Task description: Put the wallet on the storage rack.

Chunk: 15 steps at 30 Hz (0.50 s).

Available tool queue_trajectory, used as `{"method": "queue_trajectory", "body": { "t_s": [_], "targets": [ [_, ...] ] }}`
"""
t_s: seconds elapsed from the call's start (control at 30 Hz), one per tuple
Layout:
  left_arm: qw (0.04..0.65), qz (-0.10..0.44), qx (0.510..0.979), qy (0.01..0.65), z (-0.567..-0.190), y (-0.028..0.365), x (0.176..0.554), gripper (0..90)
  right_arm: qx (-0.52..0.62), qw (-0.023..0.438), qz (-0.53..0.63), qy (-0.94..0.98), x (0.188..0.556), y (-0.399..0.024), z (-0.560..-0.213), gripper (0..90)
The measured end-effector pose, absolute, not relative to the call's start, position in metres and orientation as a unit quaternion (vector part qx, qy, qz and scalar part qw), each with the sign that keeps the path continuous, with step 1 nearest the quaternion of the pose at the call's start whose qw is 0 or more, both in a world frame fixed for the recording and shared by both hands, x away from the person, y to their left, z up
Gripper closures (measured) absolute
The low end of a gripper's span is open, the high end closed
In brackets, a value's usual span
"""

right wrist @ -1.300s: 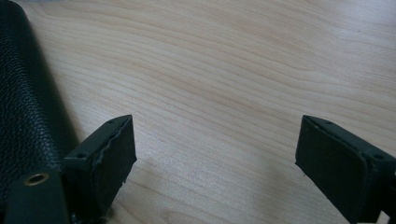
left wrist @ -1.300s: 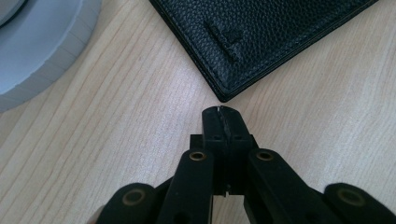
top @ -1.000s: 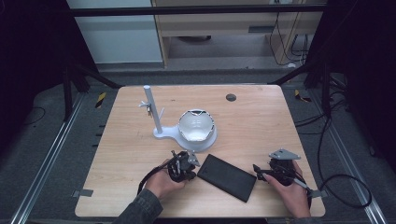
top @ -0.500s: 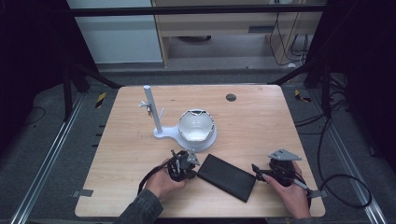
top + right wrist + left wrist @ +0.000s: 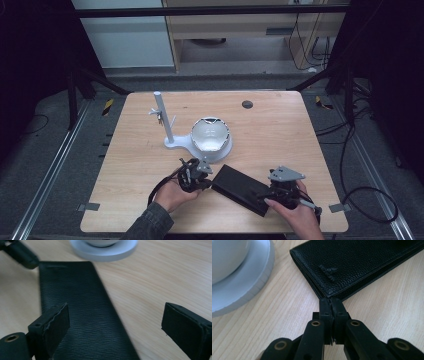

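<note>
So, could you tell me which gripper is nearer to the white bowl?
Left. The left gripper sits just below the white bowl, at the black wallet's corner; the right gripper is farther off, at its other end.

Left black two-jaw claw [image 5: 201, 176]: my left hand [image 5: 175, 192] wraps its body, forearm entering from the bottom edge, dark sleeve at the wrist. Claw points level, toward my right. Jaws closed tight against each other; in the left gripper view the two pads [image 5: 326, 308] meet with no gap, tips low and near the surface.

Right black two-jaw claw [image 5: 115, 322]: my right hand [image 5: 295, 217] grips it from behind, the grey three-cornered plate on top. Claw points toward my left. Jaws stand wide apart, pads [image 5: 58, 323] pressing on nothing, tilted slightly downward.
</note>
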<state>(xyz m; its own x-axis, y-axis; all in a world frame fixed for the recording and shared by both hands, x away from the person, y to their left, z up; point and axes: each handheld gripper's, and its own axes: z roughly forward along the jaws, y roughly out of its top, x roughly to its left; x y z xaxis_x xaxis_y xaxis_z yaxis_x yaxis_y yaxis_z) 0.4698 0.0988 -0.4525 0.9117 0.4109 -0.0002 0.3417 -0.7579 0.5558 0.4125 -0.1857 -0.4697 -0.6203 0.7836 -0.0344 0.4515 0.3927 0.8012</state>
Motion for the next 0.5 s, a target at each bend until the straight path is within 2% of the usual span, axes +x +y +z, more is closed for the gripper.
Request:
{"method": "queue_trajectory", "body": {
  "t_s": [0.5],
  "targets": [
    [0.306,0.063,0.928,0.204,-0.433,0.092,0.482,86.2,0.359,0.182,0.39,0.828,0.401,-0.176,-0.455,7.3]
  ]
}}
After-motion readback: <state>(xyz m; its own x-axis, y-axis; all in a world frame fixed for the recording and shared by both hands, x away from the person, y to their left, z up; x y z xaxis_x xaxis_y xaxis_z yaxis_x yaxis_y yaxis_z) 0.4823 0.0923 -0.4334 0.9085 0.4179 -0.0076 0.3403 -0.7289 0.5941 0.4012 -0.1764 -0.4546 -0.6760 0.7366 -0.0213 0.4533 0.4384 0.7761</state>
